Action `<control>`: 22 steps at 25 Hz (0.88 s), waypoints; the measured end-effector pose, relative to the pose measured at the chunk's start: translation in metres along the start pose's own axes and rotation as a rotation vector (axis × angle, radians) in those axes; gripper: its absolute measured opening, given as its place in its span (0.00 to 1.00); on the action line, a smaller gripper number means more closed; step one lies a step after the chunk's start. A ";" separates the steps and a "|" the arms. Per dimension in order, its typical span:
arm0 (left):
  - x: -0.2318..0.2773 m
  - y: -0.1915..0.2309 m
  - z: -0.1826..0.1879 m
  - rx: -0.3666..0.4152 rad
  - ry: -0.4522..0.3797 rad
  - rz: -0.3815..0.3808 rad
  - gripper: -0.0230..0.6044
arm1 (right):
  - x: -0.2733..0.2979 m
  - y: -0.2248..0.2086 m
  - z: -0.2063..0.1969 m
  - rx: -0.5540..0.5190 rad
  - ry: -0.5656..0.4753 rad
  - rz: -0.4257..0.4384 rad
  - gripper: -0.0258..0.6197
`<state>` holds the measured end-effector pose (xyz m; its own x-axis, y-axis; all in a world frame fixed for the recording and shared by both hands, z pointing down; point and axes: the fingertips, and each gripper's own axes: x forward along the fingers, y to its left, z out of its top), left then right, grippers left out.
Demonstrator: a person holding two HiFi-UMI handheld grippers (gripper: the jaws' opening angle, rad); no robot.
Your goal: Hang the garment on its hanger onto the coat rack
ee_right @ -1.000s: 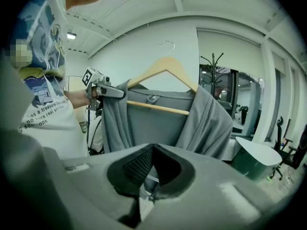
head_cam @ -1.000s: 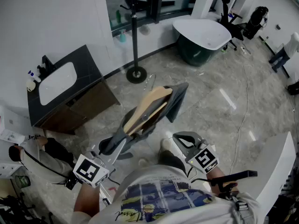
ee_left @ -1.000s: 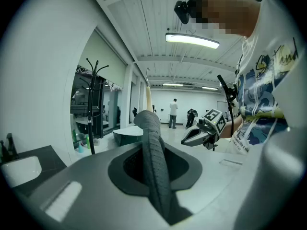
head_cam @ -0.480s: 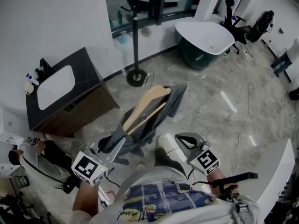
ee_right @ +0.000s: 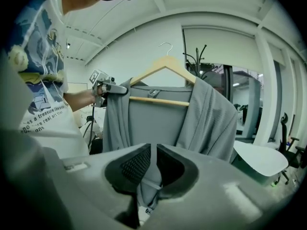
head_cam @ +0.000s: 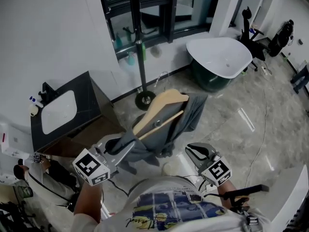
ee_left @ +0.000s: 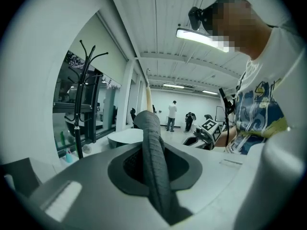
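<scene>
Garment (head_cam: 186, 117) is up in the air on its wooden hanger (head_cam: 161, 108), not on the coat rack (head_cam: 141, 66) yet. Far left of the left tool, against the wall: dark vanity (head_cam: 96, 100) with a white basin (head_cam: 60, 111). Left tool (head_cam: 118, 146): jaws pinched on the grey fabric at one shoulder end of the garment, over the end of the hanger. In the left gripper view the cloth runs as a ridge straight down between the pads, and the bare wood tip (ee_left: 148, 97) sticks out past it. Hanger tilts up and away from the left tool, wire hook (ee_right: 166, 47) at the top, cloth draped over the bar (ee_right: 158, 101). Coat rack stands on the floor ahead of the left tool, beyond the hanger and apart from it: dark pole, round base (head_cam: 145, 99). Its branching arms (ee_left: 91, 51) show up-left of the jaws in the left gripper view. Right tool (head_cam: 194, 152): low, just right of the garment's hanging edge and clear of it, jaws drawn together to a thin slit, nothing pinched. Its own view looks at the garment front-on, hanging ahead of and above the jaws, with one front panel folded over the bar on the right. White bathtub (head_cam: 219, 57) sits far ahead and right of the right tool.
</scene>
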<state>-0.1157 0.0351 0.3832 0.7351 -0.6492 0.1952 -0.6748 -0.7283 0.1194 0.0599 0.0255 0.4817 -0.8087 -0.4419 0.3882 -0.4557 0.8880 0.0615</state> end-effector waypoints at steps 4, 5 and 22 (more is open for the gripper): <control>0.051 0.046 0.045 -0.006 -0.030 -0.011 0.12 | 0.000 -0.057 -0.012 0.011 0.022 -0.021 0.10; 0.063 0.059 0.055 -0.004 -0.037 -0.009 0.12 | 0.002 -0.071 -0.015 0.022 0.026 -0.032 0.10; 0.221 0.326 0.155 0.051 -0.035 0.055 0.12 | 0.069 -0.240 0.023 0.107 0.007 -0.232 0.11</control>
<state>-0.1632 -0.3803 0.3141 0.6997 -0.6949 0.1661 -0.7105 -0.7011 0.0597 0.1052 -0.2207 0.4727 -0.6752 -0.6313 0.3815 -0.6662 0.7440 0.0520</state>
